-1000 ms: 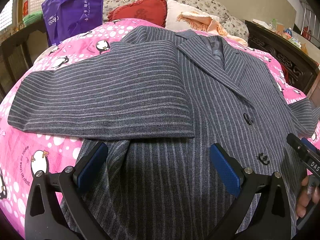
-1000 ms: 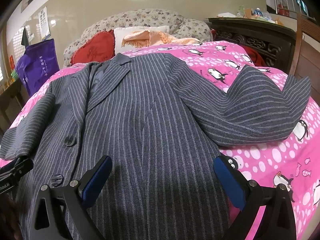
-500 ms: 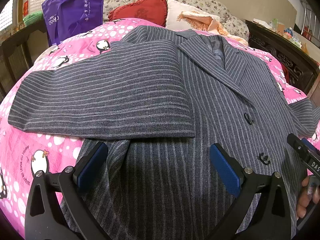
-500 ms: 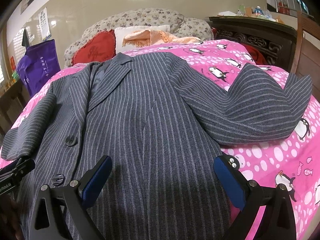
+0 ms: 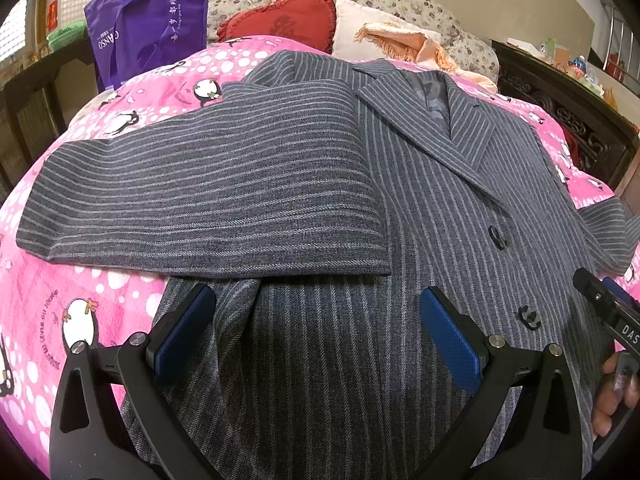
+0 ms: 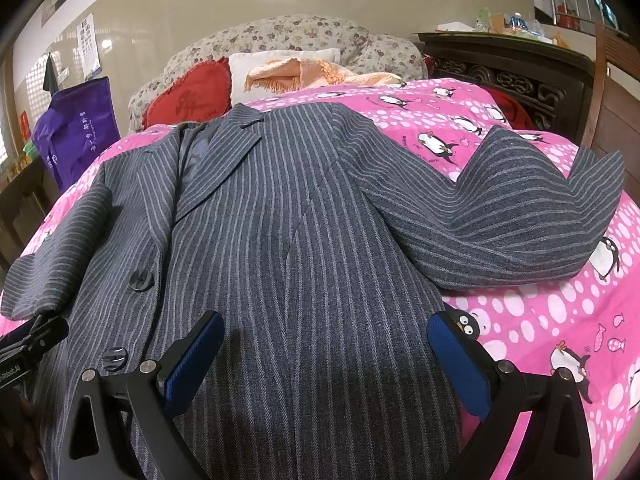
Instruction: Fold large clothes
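A grey pinstriped suit jacket (image 5: 460,208) lies face up on a pink penguin bedspread (image 5: 80,312); it also fills the right wrist view (image 6: 288,240). Its left sleeve (image 5: 208,200) lies flat, stretched out sideways. Its right sleeve (image 6: 520,224) lies bent and rumpled on the bedspread. My left gripper (image 5: 316,328) is open and empty, low over the jacket's lower left front. My right gripper (image 6: 326,352) is open and empty over the lower right front, and its body shows in the left wrist view (image 5: 608,312).
Pillows, a red heart cushion (image 6: 192,96) and an orange cloth (image 6: 320,74) lie at the bed's head. A purple bag (image 5: 148,20) stands at the left. A dark carved wooden cabinet (image 6: 520,76) stands at the right.
The right wrist view has shifted slightly, the jacket and right sleeve sitting a little further right in it. The left gripper has not moved. Both stay open.
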The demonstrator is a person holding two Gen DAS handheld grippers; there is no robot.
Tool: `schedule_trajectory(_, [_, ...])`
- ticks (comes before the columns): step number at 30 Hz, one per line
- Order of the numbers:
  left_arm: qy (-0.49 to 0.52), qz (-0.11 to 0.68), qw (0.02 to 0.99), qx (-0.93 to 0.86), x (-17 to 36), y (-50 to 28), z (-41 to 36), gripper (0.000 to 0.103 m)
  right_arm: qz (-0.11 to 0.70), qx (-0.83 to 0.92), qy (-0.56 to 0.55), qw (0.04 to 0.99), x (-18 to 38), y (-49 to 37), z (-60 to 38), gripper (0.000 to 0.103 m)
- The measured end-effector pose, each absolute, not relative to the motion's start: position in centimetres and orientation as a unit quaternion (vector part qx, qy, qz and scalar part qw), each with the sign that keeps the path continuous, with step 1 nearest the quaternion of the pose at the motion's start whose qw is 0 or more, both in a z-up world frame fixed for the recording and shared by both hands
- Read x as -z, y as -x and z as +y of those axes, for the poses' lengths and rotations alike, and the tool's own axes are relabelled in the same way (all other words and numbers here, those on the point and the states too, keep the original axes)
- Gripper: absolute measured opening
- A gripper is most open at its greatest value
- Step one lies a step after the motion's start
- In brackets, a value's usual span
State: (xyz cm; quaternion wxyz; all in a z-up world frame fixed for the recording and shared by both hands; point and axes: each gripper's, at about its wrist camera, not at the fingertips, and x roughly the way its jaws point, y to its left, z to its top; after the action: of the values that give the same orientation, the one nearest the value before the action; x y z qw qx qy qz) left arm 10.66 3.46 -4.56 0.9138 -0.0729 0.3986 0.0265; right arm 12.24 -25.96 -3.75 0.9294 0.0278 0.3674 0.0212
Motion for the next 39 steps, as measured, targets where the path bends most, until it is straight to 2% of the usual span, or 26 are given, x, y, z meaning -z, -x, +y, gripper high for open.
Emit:
schedule_trajectory(8, [0.076,0.397,0.914,-0.026,4.5,-10.6,3.5,0.103,0.355,-0.011,-0.024,0.934,3.5,-11.3,-26.1,0.101])
schedule_trajectory(20, [0.074,0.398,0.914,-0.027,4.7,-10.5,3.5,0.103,0.346,-0.018,0.044,0.937,3.9,-9.8,-24.4,0.101])
schedule_trajectory(32, [0.077,0.393,0.916,-0.027,4.7,-10.4,3.5,0.103,0.342,-0.015,0.043,0.939,3.8,-9.5,-24.4,0.101])
schedule_trajectory(39, [0.127,0.343,0.931,-0.018,3.6,-8.4,5.4,0.103,0.343,-0.018,0.041,0.938,3.7,-9.5,-24.5,0.101])
